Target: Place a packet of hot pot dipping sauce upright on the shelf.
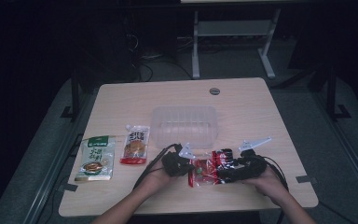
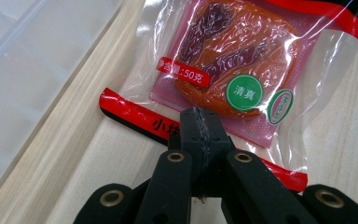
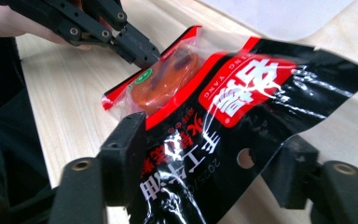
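Both claws on the red-and-black snack packet (image 1: 210,170), which sits at the near middle of the surface (image 1: 242,102), just in front of the clear plastic tub (image 1: 184,125).

Left claw (image 2: 199,122): jaws pressed together on the packet's red sealed edge, no gap visible in the left gripper view. Firm pinch on the film, not on the orange contents.

Right claw (image 3: 209,158): jaws set wide, one on each side of the packet's black end near the hang hole. The film lies between them, but I see no clamp: jaws look apart, packet only cradled.

Packet looks partly lifted and bowed at the right end; whether the left end is touching the wood, can't tell.

Step in hand, my read: two-handed pickup of the packet, likely headed into the tub. Tub looks empty. Two other pouches, the green-topped pouch (image 1: 95,158) and the spouted sauce pouch (image 1: 135,146), lie well to the left, untouched.

Next move needs: right claw to close on the black end, then both rise together, carry forward over the tub rim. Keep the film taut; slick film may slip from a thin edge pinch.
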Motion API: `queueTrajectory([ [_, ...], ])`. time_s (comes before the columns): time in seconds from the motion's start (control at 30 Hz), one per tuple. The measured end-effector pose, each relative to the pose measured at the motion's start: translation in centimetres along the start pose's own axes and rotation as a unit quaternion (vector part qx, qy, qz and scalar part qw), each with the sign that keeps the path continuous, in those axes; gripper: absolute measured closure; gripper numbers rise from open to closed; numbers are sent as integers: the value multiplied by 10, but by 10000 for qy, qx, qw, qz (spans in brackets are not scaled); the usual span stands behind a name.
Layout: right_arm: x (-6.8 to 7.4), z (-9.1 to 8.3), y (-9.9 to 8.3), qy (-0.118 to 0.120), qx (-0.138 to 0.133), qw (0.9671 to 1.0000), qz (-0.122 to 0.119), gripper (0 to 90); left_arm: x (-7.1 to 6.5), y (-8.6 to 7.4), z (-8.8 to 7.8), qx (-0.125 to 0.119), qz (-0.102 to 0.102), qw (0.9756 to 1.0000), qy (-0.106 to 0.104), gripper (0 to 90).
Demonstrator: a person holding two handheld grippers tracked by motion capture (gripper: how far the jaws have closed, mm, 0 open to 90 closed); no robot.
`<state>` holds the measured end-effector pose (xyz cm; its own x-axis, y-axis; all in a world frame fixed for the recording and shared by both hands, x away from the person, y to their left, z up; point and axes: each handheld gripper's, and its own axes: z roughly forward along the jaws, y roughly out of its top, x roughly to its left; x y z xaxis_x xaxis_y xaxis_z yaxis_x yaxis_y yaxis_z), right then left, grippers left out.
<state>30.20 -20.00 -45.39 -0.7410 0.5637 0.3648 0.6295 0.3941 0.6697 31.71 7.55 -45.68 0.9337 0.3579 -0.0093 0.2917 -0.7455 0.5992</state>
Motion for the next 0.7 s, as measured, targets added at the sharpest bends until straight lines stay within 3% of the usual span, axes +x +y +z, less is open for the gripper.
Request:
queueTrajectory([
  [0.1,0,-2,1,-44,-106,9999,-29,476,0,0,0,-9,-20,10000,1,899],
  [0.37,9,3,7,-44,-47,9999,-155,664,-1,0,1,-53,-109,9999,-19,899],
  [0.43,10,3,6,-87,-43,9995,-286,748,0,0,1,-39,-105,9999,-26,899],
  [0.7,16,4,9,-188,-15,9975,-676,885,0,-1,1,-96,-165,9998,-47,900],
])
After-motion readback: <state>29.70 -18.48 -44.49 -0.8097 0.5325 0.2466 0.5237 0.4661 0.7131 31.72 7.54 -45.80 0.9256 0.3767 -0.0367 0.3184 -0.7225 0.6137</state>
